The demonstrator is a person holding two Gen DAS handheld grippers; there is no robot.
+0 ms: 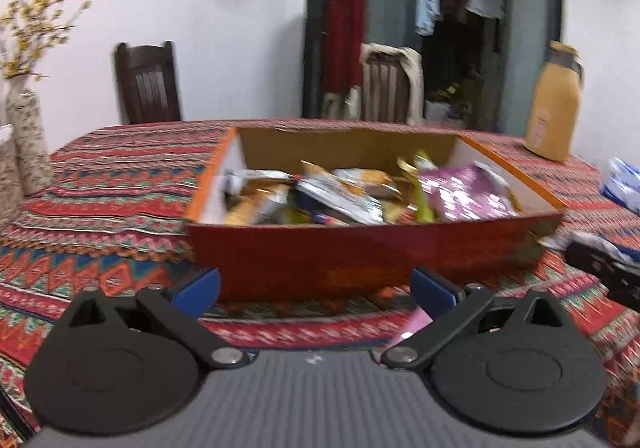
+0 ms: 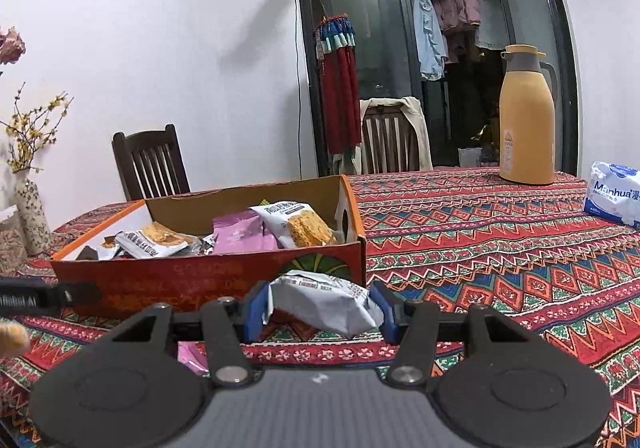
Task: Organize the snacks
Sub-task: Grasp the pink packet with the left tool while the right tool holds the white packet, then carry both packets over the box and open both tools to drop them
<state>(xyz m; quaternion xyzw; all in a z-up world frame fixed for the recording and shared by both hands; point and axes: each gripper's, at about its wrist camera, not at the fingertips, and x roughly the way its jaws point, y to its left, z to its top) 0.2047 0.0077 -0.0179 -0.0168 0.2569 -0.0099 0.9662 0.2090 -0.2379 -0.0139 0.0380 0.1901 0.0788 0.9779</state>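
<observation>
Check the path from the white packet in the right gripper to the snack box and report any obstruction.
The right gripper holds the white snack packet just in front of the box. Only the box's near wall stands between them, so the packet must go over it. Nothing else visible blocks the way.

A table [image 2: 500,232] under a red patterned cloth carries everything, and the open red box [image 2: 208,276] of snacks stands on it toward the left. Right of the box and toward the far edge stands a yellow flask [image 2: 526,128], with a white-and-blue tissue pack [image 2: 612,194] further right again, while far left of the box a speckled vase [image 2: 32,220] of yellow twigs stands by the table's left edge. Just in front of the box lies a pink packet [image 2: 192,358], mostly hidden; the white packet [image 2: 324,302] near the box's front right corner may rest on the cloth, though the view cannot settle that.
</observation>
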